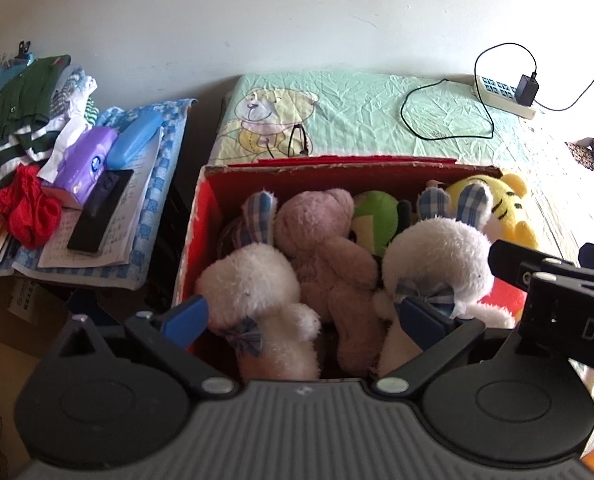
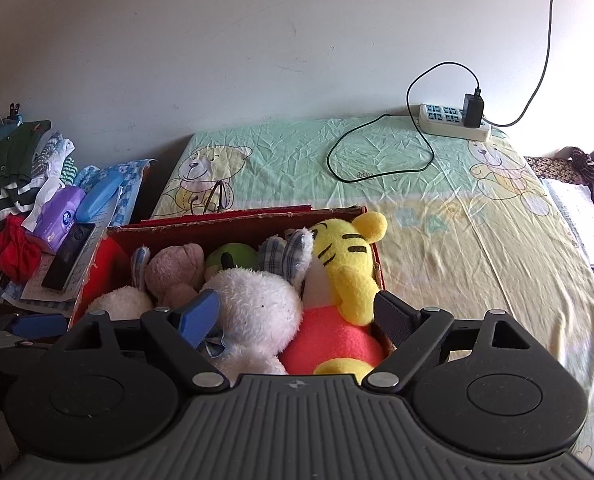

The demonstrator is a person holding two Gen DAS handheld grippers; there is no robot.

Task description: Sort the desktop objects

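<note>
Fluffy plush toys (image 2: 257, 304) fill a rough-edged cardboard box (image 1: 201, 216) on a creased, matt cotton sheet (image 2: 477, 240).

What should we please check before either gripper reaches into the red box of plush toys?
1. Left gripper open and empty: ok.
2. Right gripper open and empty: ok.
3. Toys inside the red box: ok; two white rabbits, pink bear, green toy, yellow tiger sit packed together.
4. Room left in the box: not ok, it looks full.
5. Grippers apart from each other: cannot tell; the right one crowds the left view's edge.
6. Glasses behind the box clear of the path: ok.
</note>
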